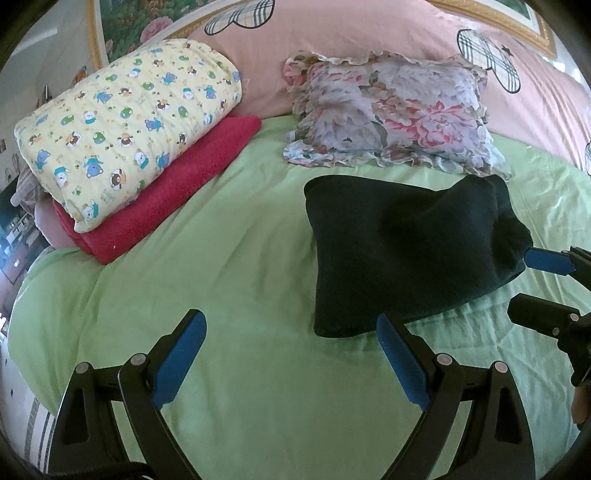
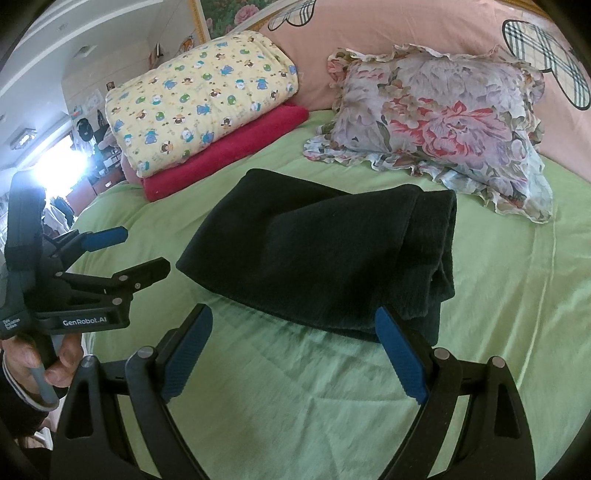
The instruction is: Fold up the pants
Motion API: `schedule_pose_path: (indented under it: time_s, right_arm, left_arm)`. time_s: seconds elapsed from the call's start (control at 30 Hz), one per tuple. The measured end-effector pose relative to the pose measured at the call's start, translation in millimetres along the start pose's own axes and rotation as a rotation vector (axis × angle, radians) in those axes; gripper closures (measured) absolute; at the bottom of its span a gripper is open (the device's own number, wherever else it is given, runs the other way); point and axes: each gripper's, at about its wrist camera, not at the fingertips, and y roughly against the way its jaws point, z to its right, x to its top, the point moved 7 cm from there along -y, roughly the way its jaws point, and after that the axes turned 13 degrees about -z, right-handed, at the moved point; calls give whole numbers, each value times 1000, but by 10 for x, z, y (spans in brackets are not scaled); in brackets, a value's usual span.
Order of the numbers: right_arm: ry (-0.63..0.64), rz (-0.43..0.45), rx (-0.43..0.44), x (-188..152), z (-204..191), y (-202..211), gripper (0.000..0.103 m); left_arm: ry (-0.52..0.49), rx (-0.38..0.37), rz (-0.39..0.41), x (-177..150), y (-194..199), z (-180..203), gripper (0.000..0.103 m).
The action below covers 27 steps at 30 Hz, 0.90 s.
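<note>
Left claw [image 1: 291, 328]: nearest the lens in the left wrist view, its two black arms with blue ribbed pads [image 1: 400, 363] spread wide apart, released, gripping nothing; only the light green bed sheet [image 1: 240, 280] lies between the pads.
Right claw [image 2: 293, 326]: in its own view likewise spread wide, released, empty; its right-hand pad tip overlaps the near edge of the cloth in the picture, and I cannot tell whether they touch.
Claws to each other: each shows in the other's view, to the side of the cloth, jaws parted.
Hand [image 2: 55, 360]: one, wrapped round the handle of the left claw, seen at the left edge of the right wrist view.
Dark green folded fleece pants [image 2: 325, 258]: one bundle, folded into a thick block, lying flat on the sheet just ahead of the right claw, and ahead and to the right of the left claw.
Floral frilled pillow [image 1: 395, 110]: one, just beyond the pants, its frill close to their far edge.
Crimson folded plush blanket [image 1: 159, 195]: one, well beyond and to the left of both claws.
Yellow cartoon-bear quilt [image 1: 129, 122]: one, folded, stacked on the crimson blanket.
Pink bedcover with plaid bear shapes [image 1: 369, 33]: one, farthest away, behind the pillow and the quilt.
</note>
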Motion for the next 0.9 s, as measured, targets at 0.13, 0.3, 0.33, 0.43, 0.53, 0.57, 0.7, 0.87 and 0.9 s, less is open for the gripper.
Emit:
schedule_pose_path:
  time_s: [0.13,0.3,0.33,0.43,0.53,0.57,0.7,0.87,0.9]
  right_arm:
    - [-1,1,-1,4,2,1,13]
    - [-2,0,1,8,11,-2,13]
    - [-2,-1,1,8,12,-2,13]
    - [-2,-2,0,10,13,-10,13]
    - [-4,-3,2,34,38,-29,13]
    - [-4,-3,1,37,38,-33,13]
    - [-4,-4,2,32,39,-29,13]
    - [-4,-4,3,36,48,-38,13]
    - [-5,-5,5,38,50,-40,13]
  left_arm:
    - [4,0,-3,10,-17,0,9]
    - [7,1,-6,20,-37,-1,9]
    - [6,2,-7,22,-40,1,9]
    - [6,4,-9,17,-43,1,9]
    - [4,6,-10,22,-55,0,9]
    - [3,7,-11,24,-59,0,9]
    - [2,8,-14,30,-74,-3,9]
    - [4,12,-20,34,-96,-4,9]
    - [2,13,-22,44,-108,-9,9]
